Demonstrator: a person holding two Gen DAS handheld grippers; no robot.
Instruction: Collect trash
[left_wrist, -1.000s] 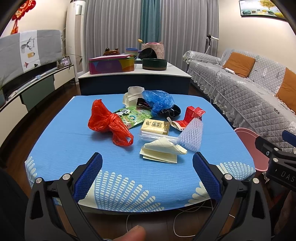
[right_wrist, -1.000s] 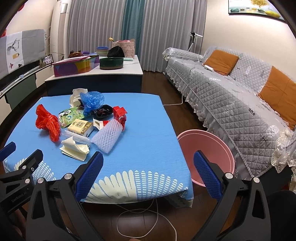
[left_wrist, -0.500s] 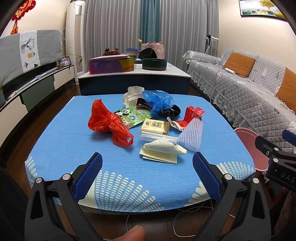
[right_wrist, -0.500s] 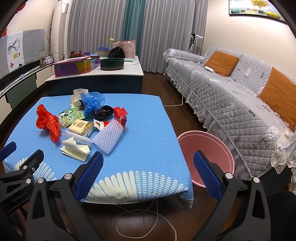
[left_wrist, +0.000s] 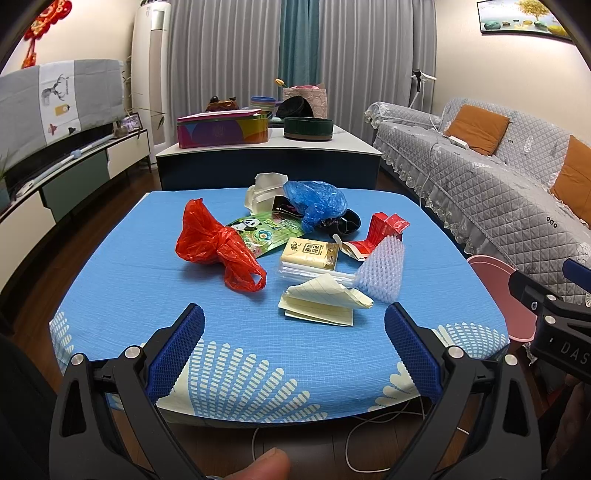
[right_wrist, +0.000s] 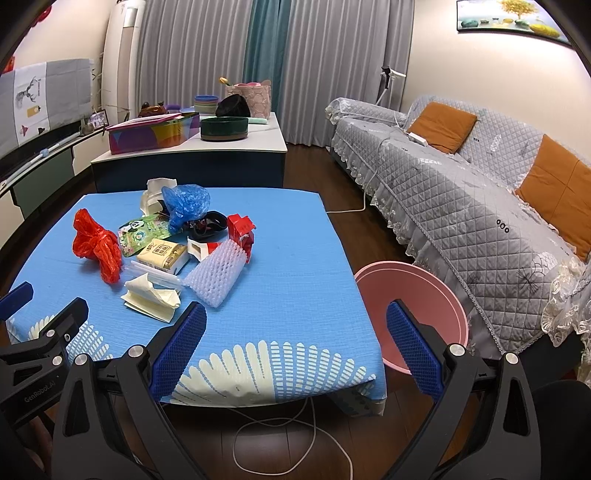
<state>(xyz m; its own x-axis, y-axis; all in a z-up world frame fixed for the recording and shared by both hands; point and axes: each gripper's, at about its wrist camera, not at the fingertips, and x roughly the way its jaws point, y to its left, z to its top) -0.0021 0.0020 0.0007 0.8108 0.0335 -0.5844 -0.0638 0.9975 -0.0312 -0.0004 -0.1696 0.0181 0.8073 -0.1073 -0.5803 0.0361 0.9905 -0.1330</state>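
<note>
Ahead of your grippers, the blue-clothed table (left_wrist: 122, 280) carries a trash heap: red plastic bag (left_wrist: 214, 245) off to the left, folded yellow paper (left_wrist: 325, 301) nearest you, white foam net (left_wrist: 382, 273) touching it rightward, tissue pack (left_wrist: 310, 253) behind, blue bag (left_wrist: 316, 201) farthest.

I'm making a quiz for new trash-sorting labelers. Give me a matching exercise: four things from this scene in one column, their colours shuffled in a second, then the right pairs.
Things:
1. plastic bag nearest the table's left edge
2. plastic bag at the far side of the pile
3. basin on the floor beside the table
4. foam net sleeve

Colours:
A. pink
B. white
C. red
D. blue

Pairs: 1-C, 2-D, 3-A, 4-B
</note>
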